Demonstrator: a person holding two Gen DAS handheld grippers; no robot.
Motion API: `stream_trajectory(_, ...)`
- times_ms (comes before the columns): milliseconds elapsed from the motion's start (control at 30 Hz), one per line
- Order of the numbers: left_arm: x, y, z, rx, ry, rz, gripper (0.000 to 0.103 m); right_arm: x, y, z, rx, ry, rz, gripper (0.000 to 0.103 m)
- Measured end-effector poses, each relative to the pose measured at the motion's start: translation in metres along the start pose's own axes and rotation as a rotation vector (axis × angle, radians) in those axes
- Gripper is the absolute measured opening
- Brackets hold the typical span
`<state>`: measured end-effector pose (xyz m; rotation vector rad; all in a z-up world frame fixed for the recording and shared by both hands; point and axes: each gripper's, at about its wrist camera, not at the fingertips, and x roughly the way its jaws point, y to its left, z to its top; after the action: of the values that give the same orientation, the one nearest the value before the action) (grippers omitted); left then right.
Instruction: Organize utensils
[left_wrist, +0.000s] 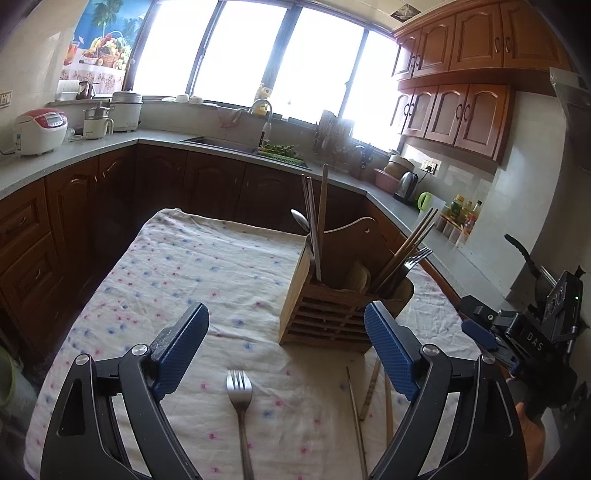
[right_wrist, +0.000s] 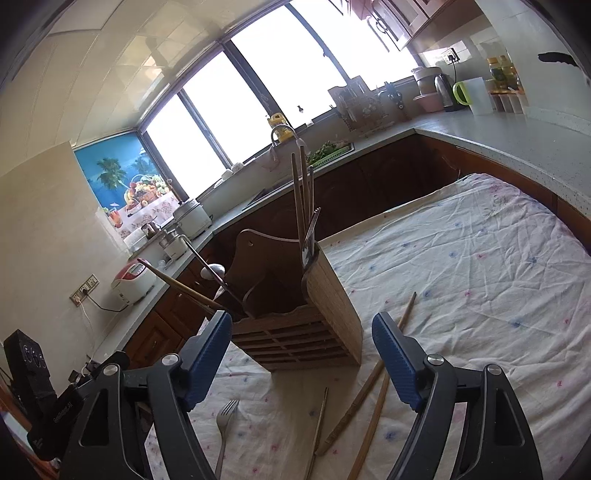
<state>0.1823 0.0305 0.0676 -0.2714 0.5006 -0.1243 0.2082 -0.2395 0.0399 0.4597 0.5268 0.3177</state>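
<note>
A wooden utensil holder (left_wrist: 332, 310) stands on the cloth-covered table (left_wrist: 207, 273); it also shows in the right wrist view (right_wrist: 325, 314). It holds chopsticks, a spoon and a fork. A metal fork (left_wrist: 239, 391) lies on the cloth below my open, empty left gripper (left_wrist: 286, 347). Several loose chopsticks (left_wrist: 369, 398) lie by its right finger. In the right wrist view the fork (right_wrist: 223, 424) and chopsticks (right_wrist: 362, 391) lie under my open, empty right gripper (right_wrist: 301, 362), close in front of the holder.
Counters wrap around the table, with a rice cooker (left_wrist: 38, 131), a sink (left_wrist: 221, 144), a kettle (left_wrist: 406, 184) and bottles (left_wrist: 461, 214). The right gripper's body (left_wrist: 524, 328) shows at the right edge of the left wrist view.
</note>
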Motion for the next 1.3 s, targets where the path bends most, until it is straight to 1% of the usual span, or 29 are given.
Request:
stream_trajectory(100,-0.009,0.004,-0.004,-0.017,0.0,-0.002,0.09,-0.011,0.006,-0.004,-0.006,-0.01,0.005,0.086)
stream_trajectory(300,-0.029,0.004,-0.009,-0.03,-0.005,0.001,0.091,-0.034,0.016,-0.01,-0.026,-0.034,0.016,0.087)
stream_trajectory(367,-0.037,0.004,-0.011,-0.04,-0.007,0.003,0.092,-0.045,0.021,-0.014,-0.039,-0.046,0.026,0.09)
stream_trajectory(433,-0.044,0.003,-0.015,-0.045,-0.01,-0.001,0.093,-0.056,0.028,-0.02,-0.065,-0.066,0.027,0.096)
stream_trajectory(533,-0.055,-0.001,-0.023,-0.026,-0.018,0.005,0.094,-0.07,0.036,-0.028,-0.105,-0.091,0.022,0.102)
stream_trajectory(600,-0.062,-0.001,-0.03,-0.02,-0.024,0.015,0.095,-0.079,0.04,-0.035,-0.134,-0.099,0.015,0.102)
stream_trajectory(667,-0.069,0.0,-0.04,-0.019,-0.03,0.027,0.1,-0.086,0.042,-0.044,-0.161,-0.112,-0.001,0.103)
stream_trajectory(767,-0.079,0.003,-0.057,-0.01,-0.05,0.046,0.1,-0.096,0.042,-0.063,-0.188,-0.136,-0.025,0.103)
stream_trajectory(833,-0.083,0.003,-0.066,0.015,-0.062,0.059,0.1,-0.1,0.043,-0.074,-0.212,-0.146,-0.042,0.103)
stream_trajectory(900,-0.087,0.002,-0.073,0.049,-0.064,0.084,0.101,-0.102,0.044,-0.084,-0.237,-0.146,-0.056,0.103)
stream_trajectory(933,-0.089,0.002,-0.076,0.063,-0.066,0.096,0.103,-0.103,0.043,-0.088,-0.245,-0.139,-0.059,0.103)
stream_trajectory(1000,-0.094,0.001,-0.079,0.083,-0.072,0.114,0.103,-0.106,0.043,-0.092,-0.251,-0.128,-0.067,0.103)
stream_trajectory(1100,-0.108,-0.002,-0.08,0.103,-0.095,0.11,0.103,-0.116,0.048,-0.091,-0.27,-0.132,-0.078,0.103)
stream_trajectory(1167,-0.119,-0.006,-0.078,0.128,-0.122,0.121,0.103,-0.127,0.055,-0.089,-0.308,-0.163,-0.097,0.103)
stream_trajectory(1300,-0.137,-0.014,-0.082,0.159,-0.204,0.128,0.103,-0.144,0.062,-0.096,-0.371,-0.211,-0.123,0.103)
